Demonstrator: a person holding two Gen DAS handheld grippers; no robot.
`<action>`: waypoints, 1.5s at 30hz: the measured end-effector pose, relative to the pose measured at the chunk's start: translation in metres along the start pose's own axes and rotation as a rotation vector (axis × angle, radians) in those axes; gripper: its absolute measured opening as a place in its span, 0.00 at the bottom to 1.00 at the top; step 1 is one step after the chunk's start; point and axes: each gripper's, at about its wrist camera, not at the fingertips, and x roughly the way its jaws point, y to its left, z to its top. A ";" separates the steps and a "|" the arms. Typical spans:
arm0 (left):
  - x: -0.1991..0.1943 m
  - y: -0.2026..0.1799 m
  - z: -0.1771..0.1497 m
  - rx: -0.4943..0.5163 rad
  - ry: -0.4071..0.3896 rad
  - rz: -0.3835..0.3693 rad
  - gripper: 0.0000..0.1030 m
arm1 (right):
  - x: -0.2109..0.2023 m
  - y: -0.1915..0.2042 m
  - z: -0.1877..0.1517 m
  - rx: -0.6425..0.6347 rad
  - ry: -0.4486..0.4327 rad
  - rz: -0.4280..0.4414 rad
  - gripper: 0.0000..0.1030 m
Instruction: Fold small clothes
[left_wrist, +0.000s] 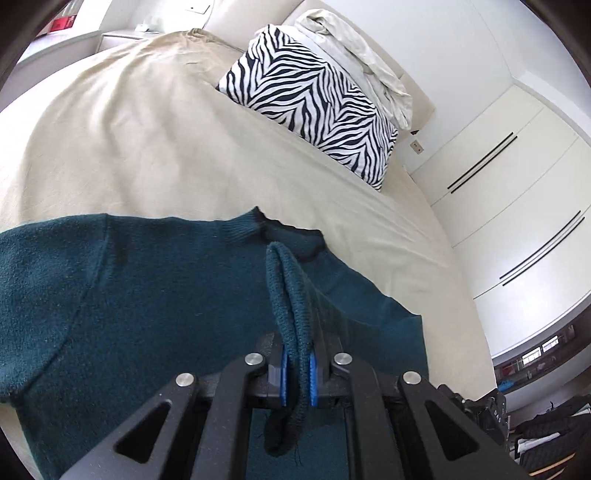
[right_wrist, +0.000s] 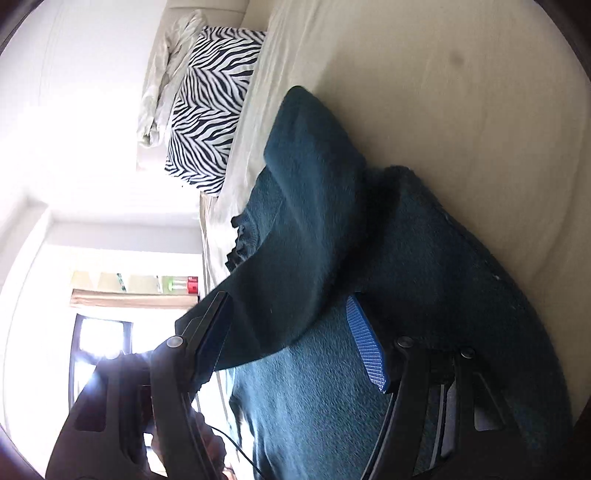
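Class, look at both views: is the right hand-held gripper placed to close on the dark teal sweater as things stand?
Probably yes. The right hand-held gripper stands open with a fold of the sweater between its fingers and nothing blocking.

— What colours do you see on the bed?
— You have a dark teal sweater (left_wrist: 147, 295) on a beige sheet (left_wrist: 129, 129), and a black-and-white zebra-striped pillow (left_wrist: 314, 96).
— And your grippers?
— Black, with blue pads (right_wrist: 365, 347). Your wardrobe doors (left_wrist: 517, 177) are white.
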 end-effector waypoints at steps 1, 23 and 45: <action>0.006 0.008 -0.001 -0.008 0.003 0.012 0.09 | 0.003 0.000 0.005 0.014 -0.009 0.007 0.61; 0.030 0.064 -0.034 -0.051 0.050 0.023 0.12 | -0.026 -0.015 0.039 0.040 -0.158 0.018 0.58; 0.039 0.073 -0.047 0.005 -0.029 -0.017 0.15 | 0.025 0.031 0.073 -0.258 -0.053 -0.135 0.37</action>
